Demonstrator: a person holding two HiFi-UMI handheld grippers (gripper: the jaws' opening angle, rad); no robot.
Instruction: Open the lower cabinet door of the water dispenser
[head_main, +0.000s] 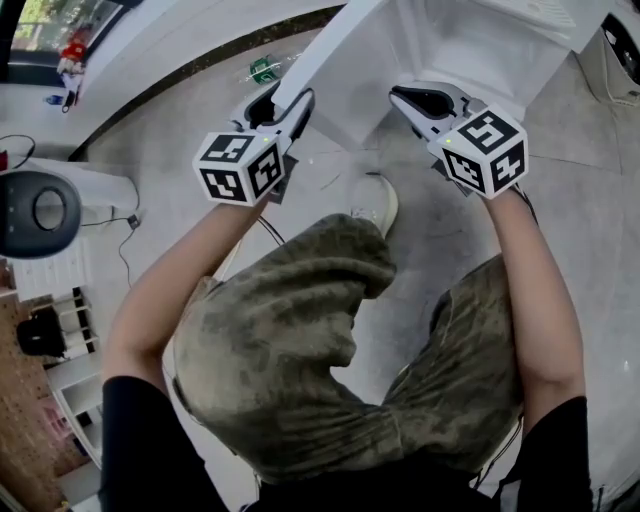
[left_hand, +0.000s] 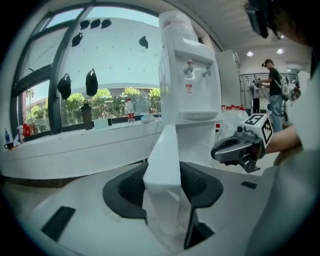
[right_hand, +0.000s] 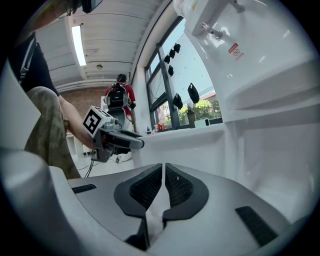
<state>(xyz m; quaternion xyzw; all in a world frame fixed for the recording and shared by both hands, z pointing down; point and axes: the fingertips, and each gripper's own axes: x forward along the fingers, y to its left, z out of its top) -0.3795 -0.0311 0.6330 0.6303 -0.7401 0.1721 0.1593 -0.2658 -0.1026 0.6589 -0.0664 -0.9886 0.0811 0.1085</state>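
The white water dispenser (head_main: 470, 50) (left_hand: 187, 65) (right_hand: 260, 75) stands before me. Its lower cabinet door (head_main: 320, 55) (left_hand: 162, 165) is swung out towards the left. My left gripper (head_main: 290, 100) (left_hand: 162, 185) is shut on the door's free edge, which sits between its black pads. The right gripper (head_main: 405, 95) (right_hand: 163, 185) hovers by the open cabinet front, shut, with nothing between its pads. Each gripper shows in the other's view: the right gripper (left_hand: 235, 150) and the left gripper (right_hand: 132, 142).
I crouch on the pale floor with a white shoe (head_main: 375, 205) just below the door. A black round device (head_main: 35, 210) and a cable (head_main: 125, 250) lie to the left. A window ledge with bottles (left_hand: 130, 110) runs behind. People (left_hand: 274, 90) (right_hand: 119, 95) stand further off.
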